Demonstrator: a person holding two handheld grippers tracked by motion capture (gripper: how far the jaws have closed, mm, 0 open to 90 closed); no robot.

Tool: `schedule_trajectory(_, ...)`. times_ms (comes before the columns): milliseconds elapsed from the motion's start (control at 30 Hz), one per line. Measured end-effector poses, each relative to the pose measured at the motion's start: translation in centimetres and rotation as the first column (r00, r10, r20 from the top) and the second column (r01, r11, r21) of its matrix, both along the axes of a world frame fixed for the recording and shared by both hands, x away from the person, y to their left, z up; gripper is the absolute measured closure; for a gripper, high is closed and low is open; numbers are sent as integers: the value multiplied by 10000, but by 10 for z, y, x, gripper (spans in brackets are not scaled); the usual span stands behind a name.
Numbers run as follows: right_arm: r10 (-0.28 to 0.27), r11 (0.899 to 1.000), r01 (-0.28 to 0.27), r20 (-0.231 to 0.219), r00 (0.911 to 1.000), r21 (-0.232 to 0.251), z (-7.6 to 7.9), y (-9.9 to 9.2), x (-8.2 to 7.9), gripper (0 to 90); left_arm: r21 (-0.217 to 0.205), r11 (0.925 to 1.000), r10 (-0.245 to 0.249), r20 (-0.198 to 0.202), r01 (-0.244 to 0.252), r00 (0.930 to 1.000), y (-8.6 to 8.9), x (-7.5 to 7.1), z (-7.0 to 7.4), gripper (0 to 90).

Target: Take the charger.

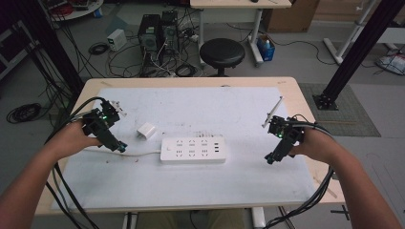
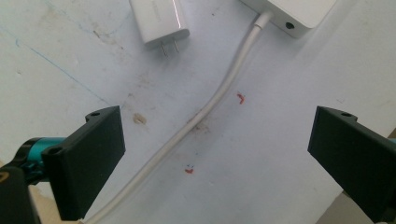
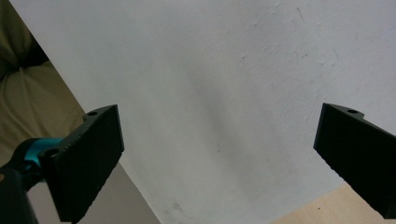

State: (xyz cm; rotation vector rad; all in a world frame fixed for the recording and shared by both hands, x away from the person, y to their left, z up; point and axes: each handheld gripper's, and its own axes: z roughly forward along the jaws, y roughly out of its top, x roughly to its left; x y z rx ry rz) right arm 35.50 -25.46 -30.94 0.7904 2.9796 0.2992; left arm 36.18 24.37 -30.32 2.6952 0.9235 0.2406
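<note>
While we look down from the high view, we see our left tool hovering over the left part of the pale wooden tabletop, which is covered by a white sheet, and our right tool hovering near the sheet's right edge. A white rectangular plastic power strip lies flat near the middle of the sheet, between the two tools and apart from both. Its white round cord runs left from it, passing just beside the tip of the left tool. A small white plastic plug-in charger block lies just up and left of the strip, not touching it.

Along the left gripper view, we see the left tool's black jaws spread wide with nothing between the pads; the cord runs diagonally across the sheet below them, up to the corner of the power strip. The charger block lies on its side with two metal prongs pointing toward us.

Along the right gripper view, the right tool's jaws are likewise spread wide and empty, above bare sheet close to the tabletop's edge.
</note>
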Motion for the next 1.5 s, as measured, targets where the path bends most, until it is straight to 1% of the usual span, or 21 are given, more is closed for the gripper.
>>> schedule_trajectory(33, 16, 10000, -16, 47, 10000, 16, 0, 0, 0, 9, 0, 10000, 0, 0, 0, 10000, 0, 0, 0, 38)
schedule_trajectory(67, 14, 10000, -14, 88, 10000, -31, 0, 0, 0, 9, -136, 9997, 227, 95, -226, 9997, -1, 0, 0, 38)
schedule_trajectory(100, 14, 10000, -14, 88, 10000, -31, 0, 0, 0, 9, -136, 9997, 227, 95, -226, 9997, -1, 0, 0, 38)
schedule_trajectory(133, -25, 10000, 24, 108, 9999, 18, 1, 1, -1, 9, -11, 9994, 360, 104, -360, 9993, 0, 1, 0, 38)
schedule_trajectory(167, -46, 10000, 45, 183, 9998, 63, 1, 2, -2, 9, -31, 9976, 698, 155, -698, 9974, 0, 3, 1, 38)
schedule_trajectory(200, -46, 10000, 45, 183, 9998, 63, 1, 2, -2, 9, -31, 9976, 698, 155, -698, 9974, 0, 3, 1, 38)
schedule_trajectory(233, -82, 9999, 80, 211, 9997, 109, 2, 4, -3, 9, -243, 9941, 1064, 347, -1056, 9937, 1, 6, 4, 38)
schedule_trajectory(500, 7, 9998, -16, 450, 9990, 190, 2, 9, -5, 9, -789, 9822, 1751, 608, -1702, 9827, -2, 21, 7, 38)
schedule_trajectory(533, -32, 9997, 20, 515, 9987, 239, 2, 9, -5, 9, -1101, 9744, 2037, 643, -1960, 9769, -2, 26, 7, 38)
schedule_trajectory(567, -19, 9997, 5, 559, 9984, 246, 1, 9, -5, 9, -1101, 9744, 2037, 643, -1960, 9769, -2, 26, 7, 38)
schedule_trajectory(633, -33, 9997, 20, 574, 9983, 230, 1, 9, -6, 9, -1334, 9621, 2503, 872, -2377, 9642, -3, 32, 5, 38)
schedule_trajectory(667, -33, 9997, 20, 574, 9983, 230, 1, 9, -6, 9, -1334, 9621, 2503, 872, -2377, 9642, -3, 32, 5, 38)
schedule_trajectory(700, -72, 9996, 55, 627, 9980, 273, 1, 9, -6, 9, -1339, 9588, 2639, 926, -2507, 9601, -4, 35, 2, 38)
schedule_trajectory(800, -56, 9998, 44, 581, 9983, 211, 0, 10, -4, 9, -1366, 9531, 2847, 1002, -2702, 9534, -4, 40, -4, 38)
schedule_trajectory(900, -196, 9995, 186, 395, 9990, 238, -2, 12, -4, 9, -1551, 9498, 2866, 821, -2718, 9545, -7, 47, -12, 38)
schedule_trajectory(967, -108, 9996, 97, 424, 9990, 273, -3, 13, -2, 9, -1624, 9521, 2724, 649, -2591, 9600, -8, 51, -17, 38)
schedule_trajectory(1033, -124, 9994, 110, 442, 9989, 326, -5, 14, 0, 9, -1603, 9557, 2596, 654, -2467, 9635, -10, 56, -22, 38)
schedule_trajectory(1100, -168, 9994, 154, 492, 9986, 294, -5, 15, 1, 9, -1547, 9578, 2554, 729, -2421, 9641, -11, 60, -26, 38)
schedule_trajectory(1167, -119, 9990, 92, 593, 9982, 447, -5, 15, 2, 9, -1593, 9565, 2586, 766, -2442, 9629, -12, 64, -31, 38)
schedule_trajectory(1267, -188, 9982, 151, 637, 9978, 589, -5, 15, 2, 9, -1605, 9585, 2503, 782, -2356, 9650, -14, 71, -38, 38)
schedule_trajectory(1500, -203, 9986, 174, 578, 9981, 500, -7, 16, 3, 9, -1513, 9616, 2396, 562, -2289, 9693, -24, 81, -62, 38)
